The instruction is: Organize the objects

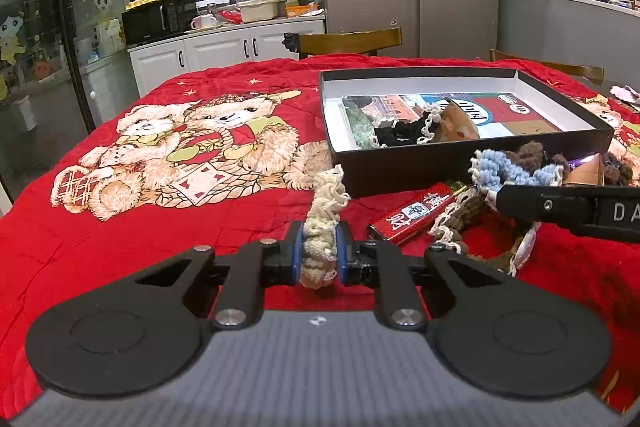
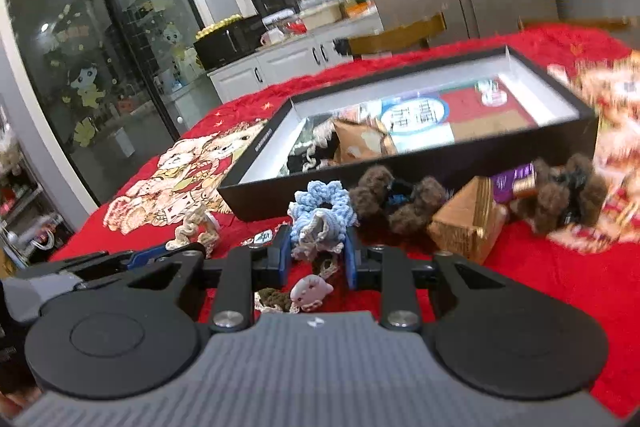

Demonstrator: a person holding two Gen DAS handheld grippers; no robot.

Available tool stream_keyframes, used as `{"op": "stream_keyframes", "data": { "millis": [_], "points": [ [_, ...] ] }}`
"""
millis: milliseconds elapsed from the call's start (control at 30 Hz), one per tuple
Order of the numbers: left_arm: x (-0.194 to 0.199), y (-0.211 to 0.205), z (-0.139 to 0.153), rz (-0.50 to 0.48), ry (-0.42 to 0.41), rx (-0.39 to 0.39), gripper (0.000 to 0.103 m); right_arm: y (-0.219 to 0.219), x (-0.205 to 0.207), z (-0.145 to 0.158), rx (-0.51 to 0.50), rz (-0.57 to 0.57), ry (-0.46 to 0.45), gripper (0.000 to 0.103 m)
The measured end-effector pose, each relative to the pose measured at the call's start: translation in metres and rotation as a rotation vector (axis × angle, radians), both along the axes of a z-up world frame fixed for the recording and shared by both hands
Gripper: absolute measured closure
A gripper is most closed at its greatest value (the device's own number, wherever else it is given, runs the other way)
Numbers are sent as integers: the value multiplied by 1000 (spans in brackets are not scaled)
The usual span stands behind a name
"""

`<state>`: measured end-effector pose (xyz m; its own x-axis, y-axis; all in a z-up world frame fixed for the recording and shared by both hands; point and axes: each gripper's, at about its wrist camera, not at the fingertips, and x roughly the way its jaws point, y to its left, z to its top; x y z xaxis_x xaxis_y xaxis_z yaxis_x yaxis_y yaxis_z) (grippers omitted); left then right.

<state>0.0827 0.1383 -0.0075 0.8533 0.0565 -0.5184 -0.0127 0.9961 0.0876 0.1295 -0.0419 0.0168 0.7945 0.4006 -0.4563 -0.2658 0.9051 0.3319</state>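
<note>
Your left gripper (image 1: 319, 255) clamps cream scrunchie (image 1: 322, 227) — right gripper (image 2: 316, 254) closing around blue scrunchie (image 2: 320, 215), grip unclear — box (image 2: 420, 163) just beyond.

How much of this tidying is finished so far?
Barely begun. The black box holds a black scrunchie and a brown packet. The left tongs grip a cream scrunchie; the right tongs straddle a blue scrunchie. Brown scrunchies and a gold wedge box remain outside.

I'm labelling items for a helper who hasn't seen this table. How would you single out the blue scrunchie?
Find the black box on the red blanket. Just in front of its near wall lies a row of fuzzy scrunchies. The blue scrunchie is the only light blue one, with brown scrunchies beside it, and sits between the right gripper fingers.
</note>
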Motion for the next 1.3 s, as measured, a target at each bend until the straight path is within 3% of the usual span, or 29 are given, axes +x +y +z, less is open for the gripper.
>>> {"op": "stream_keyframes", "data": {
  "millis": [233, 533, 867, 1000, 1300],
  "points": [
    [-1, 0, -1, -4, -7, 3, 83, 6, -9, 5, -36, 3, -76, 73],
    [1, 0, -2, -12, 6, 1, 83, 3, -3, 0, -30, -15, -50, 64],
    [1, 0, -2, -11, 6, 2, 83, 3, -5, 2, -13, -25, -83, 63],
    [1, 0, -2, -17, 9, 4, 83, -1, 1, -1, 15, -26, -49, 47],
    [1, 0, -2, -20, 11, 4, 83, 10, 17, 0, 56, -32, -78, 44]
  ]
}}
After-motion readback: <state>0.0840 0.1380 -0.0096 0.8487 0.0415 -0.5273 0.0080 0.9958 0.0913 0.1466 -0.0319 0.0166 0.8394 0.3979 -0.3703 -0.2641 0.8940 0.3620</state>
